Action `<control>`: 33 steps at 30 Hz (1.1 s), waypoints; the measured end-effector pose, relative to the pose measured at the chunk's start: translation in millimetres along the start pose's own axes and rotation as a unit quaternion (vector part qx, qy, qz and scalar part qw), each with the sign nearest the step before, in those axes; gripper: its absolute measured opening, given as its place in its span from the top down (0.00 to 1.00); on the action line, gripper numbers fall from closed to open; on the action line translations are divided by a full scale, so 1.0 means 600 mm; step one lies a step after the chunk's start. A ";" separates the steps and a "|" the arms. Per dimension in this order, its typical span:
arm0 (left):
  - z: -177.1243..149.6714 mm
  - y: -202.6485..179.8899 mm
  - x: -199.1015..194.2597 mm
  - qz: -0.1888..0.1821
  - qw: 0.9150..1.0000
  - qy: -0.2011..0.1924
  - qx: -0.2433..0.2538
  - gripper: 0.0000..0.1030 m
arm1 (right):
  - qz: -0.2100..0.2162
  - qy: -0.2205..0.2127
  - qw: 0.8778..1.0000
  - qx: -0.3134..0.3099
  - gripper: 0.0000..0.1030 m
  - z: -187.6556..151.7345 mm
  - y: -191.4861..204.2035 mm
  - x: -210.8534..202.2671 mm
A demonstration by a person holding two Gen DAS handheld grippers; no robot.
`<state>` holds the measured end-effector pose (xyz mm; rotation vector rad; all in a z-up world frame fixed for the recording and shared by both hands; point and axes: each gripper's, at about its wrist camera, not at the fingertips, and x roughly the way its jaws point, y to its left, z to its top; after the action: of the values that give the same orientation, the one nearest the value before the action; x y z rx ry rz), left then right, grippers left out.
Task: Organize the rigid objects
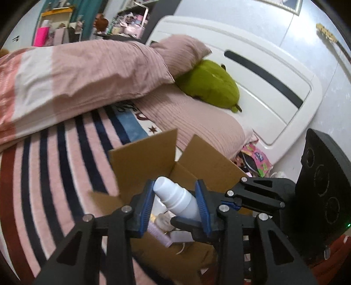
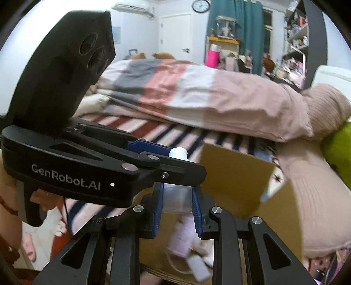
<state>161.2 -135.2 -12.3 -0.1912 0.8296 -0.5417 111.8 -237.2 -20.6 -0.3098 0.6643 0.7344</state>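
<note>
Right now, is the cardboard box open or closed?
Open. The box's flaps stand up and splay outward, and small items show inside below the white bottle.

Upright flaps [image 1: 144, 151] fence the cardboard box [image 1: 197, 252] — open from above, its floor littered with bottles [image 2: 182, 239].

home bedroom: bed [image 1: 65, 153] with striped sheet, pink duvet [image 1: 87, 72], pillows, white headboard [image 1: 263, 87], wall clock [image 2: 200, 5].

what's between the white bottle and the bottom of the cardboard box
Open air, then a lilac tube on the cardboard box floor beneath the white bottle; the left wrist view shows it.
</note>
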 end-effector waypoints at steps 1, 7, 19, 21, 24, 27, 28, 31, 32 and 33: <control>0.003 -0.004 0.012 -0.001 1.000 0.007 -0.001 0.66 | -0.002 0.005 1.000 0.003 0.81 -0.004 -0.009 0.000; 0.006 -0.005 0.037 0.022 0.999 0.024 0.000 0.40 | -0.027 0.033 0.999 0.005 0.76 -0.021 -0.039 0.007; -0.017 0.011 -0.072 0.080 0.995 -0.046 -0.031 0.12 | -0.013 0.016 1.000 0.007 0.41 -0.016 -0.027 -0.018; -0.027 0.011 -0.097 0.107 0.992 -0.063 -0.035 0.12 | -0.005 0.004 1.000 0.003 0.31 -0.012 -0.024 -0.025; -0.042 0.013 -0.138 0.163 0.982 -0.092 -0.040 0.12 | 0.004 -0.015 1.000 -0.007 0.18 -0.007 -0.017 -0.037; -0.060 0.018 -0.174 0.210 0.970 -0.116 -0.046 0.12 | 0.017 -0.037 0.999 -0.010 0.13 -0.004 -0.011 -0.050; -0.067 0.021 -0.185 0.223 0.966 -0.122 -0.049 0.12 | 0.023 -0.043 0.999 -0.011 0.12 -0.004 -0.010 -0.054; -0.084 0.029 -0.209 0.250 0.956 -0.137 -0.062 0.12 | 0.039 -0.064 0.997 -0.008 0.02 -0.005 -0.009 -0.066; -0.089 0.032 -0.216 0.258 0.954 -0.141 -0.066 0.12 | 0.042 -0.071 0.997 -0.006 0.02 -0.005 -0.009 -0.071; -0.093 0.035 -0.221 0.264 0.952 -0.142 -0.069 0.12 | 0.045 -0.073 0.996 -0.006 0.02 -0.004 -0.008 -0.074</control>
<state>54.5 -45.0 28.8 -0.1615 0.6009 0.0491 89.7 -264.8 6.7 -0.2358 0.5375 0.8384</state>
